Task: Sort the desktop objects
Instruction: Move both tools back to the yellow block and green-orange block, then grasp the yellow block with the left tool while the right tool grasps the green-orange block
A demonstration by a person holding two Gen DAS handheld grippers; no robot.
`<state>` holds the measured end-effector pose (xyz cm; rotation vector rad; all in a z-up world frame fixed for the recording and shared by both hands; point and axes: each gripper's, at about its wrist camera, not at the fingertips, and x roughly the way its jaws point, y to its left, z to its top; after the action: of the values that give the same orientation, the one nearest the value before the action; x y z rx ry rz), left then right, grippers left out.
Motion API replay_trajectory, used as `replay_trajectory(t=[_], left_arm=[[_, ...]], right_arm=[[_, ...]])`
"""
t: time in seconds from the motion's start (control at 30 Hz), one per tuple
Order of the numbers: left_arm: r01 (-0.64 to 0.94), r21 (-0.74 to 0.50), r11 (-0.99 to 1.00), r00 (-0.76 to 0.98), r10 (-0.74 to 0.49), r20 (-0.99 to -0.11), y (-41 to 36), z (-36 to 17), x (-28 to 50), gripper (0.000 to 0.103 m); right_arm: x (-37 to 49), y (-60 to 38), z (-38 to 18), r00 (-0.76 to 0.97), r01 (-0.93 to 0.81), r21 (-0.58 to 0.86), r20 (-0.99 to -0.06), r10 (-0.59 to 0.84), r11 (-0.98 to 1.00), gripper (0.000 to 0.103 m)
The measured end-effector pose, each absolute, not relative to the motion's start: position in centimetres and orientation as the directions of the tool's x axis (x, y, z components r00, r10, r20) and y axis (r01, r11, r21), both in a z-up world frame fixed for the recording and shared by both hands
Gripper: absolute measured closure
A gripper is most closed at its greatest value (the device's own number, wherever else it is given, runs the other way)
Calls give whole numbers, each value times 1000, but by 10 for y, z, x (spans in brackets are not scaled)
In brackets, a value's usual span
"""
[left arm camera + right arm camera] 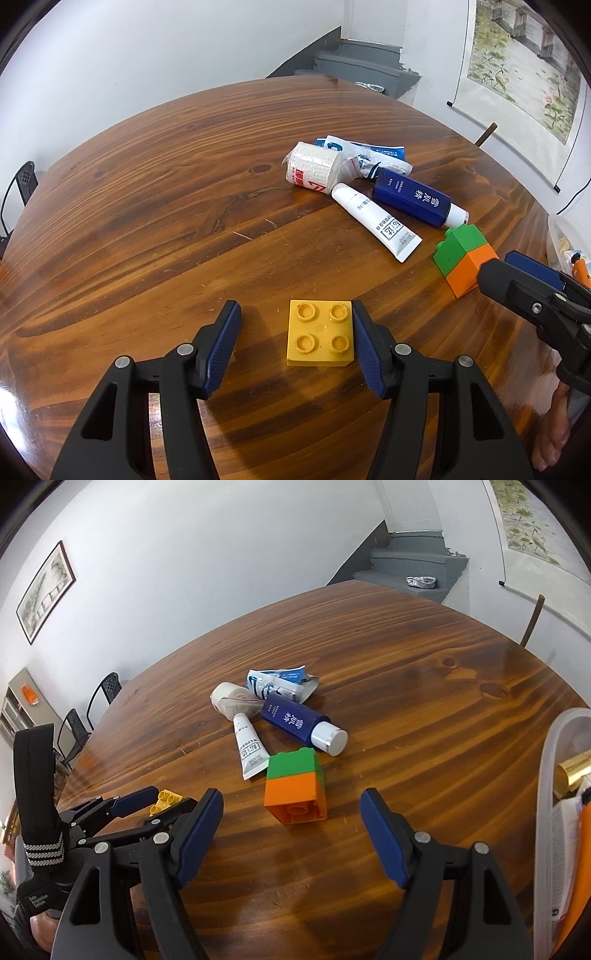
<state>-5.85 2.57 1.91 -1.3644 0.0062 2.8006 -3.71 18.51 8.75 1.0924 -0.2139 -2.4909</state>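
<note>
Wooden table (155, 206) under white walls: left gripper (295, 343) spread around a yellow brick (319, 334), right pad touching it; right gripper (291, 830) spread, an orange-green block (295, 786) just ahead of its fingers.

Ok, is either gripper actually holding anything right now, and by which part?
Nothing is held. The left gripper is open around the yellow brick, one pad at its side; the right gripper is open, short of the green-orange block.
</note>
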Motion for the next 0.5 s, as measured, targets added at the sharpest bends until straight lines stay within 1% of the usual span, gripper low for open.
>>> replay_trajectory(t=[0.4,0.47,0.5], left_arm=[[-19,-6,-1000,-627,17,-779,26,19,-58,40],[-18,-7,-1000,-628,17,-778,27,20,-57,41],[-21,-7,-1000,-629,18,-777,27,20,-57,44]], right_arm=[[-45,169,82,-592,322,269,-691,-415,-908,23],[-45,168,81,-589,318,263,-699,-407,-911,23],[-46,167,80,-586,316,256,-704,-400,-913,23]])
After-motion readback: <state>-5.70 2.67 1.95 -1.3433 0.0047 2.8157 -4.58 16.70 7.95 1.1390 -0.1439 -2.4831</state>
